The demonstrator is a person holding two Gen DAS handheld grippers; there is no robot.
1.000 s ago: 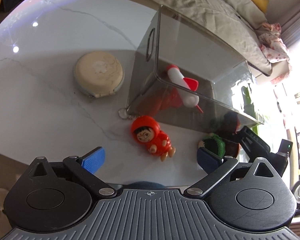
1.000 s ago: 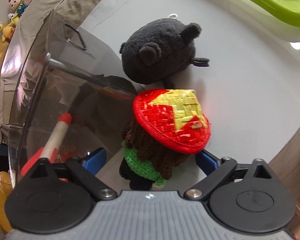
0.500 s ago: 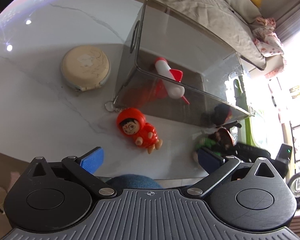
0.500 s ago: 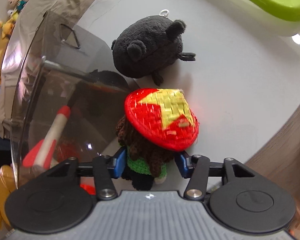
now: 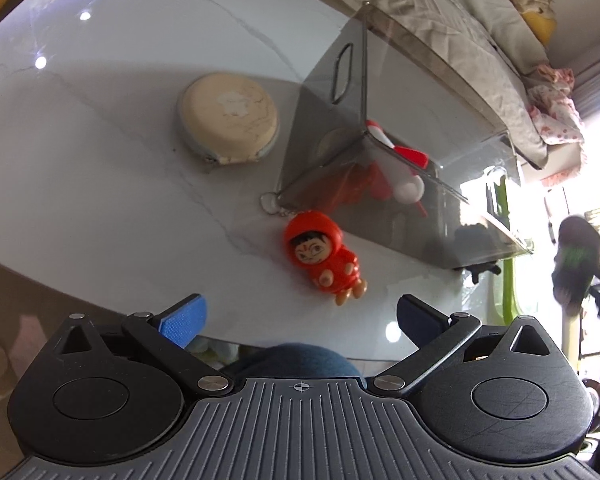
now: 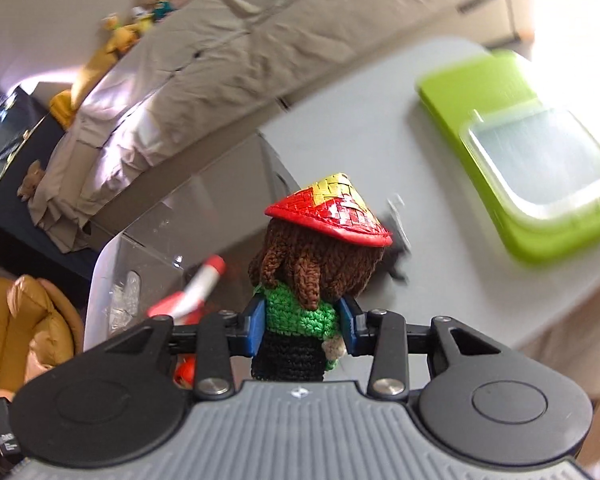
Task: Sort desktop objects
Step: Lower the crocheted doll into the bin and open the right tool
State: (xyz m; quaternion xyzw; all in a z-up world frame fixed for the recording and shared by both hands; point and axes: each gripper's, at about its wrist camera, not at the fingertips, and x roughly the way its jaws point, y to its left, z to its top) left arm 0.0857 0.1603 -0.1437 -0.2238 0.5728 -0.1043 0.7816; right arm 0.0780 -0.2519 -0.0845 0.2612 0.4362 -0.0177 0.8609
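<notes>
Right gripper clamps the crochet doll by its green torso, frame centre, lifted off the table. Left gripper is spread wide and empty. Carry the doll level over the clear box; it probably goes there. Soft yarn squashes, stiff woven hat; grip low.

Daylight pours in from a window at the right of my left view and blows out to white there. Small lamp glints dot the glossy tabletop, and the clear box mirrors the brightness. My right view is smeared by motion: the green tray and bed blur, while the crocheted doll stays sharp. Both fisheye views bend at the edges.
</notes>
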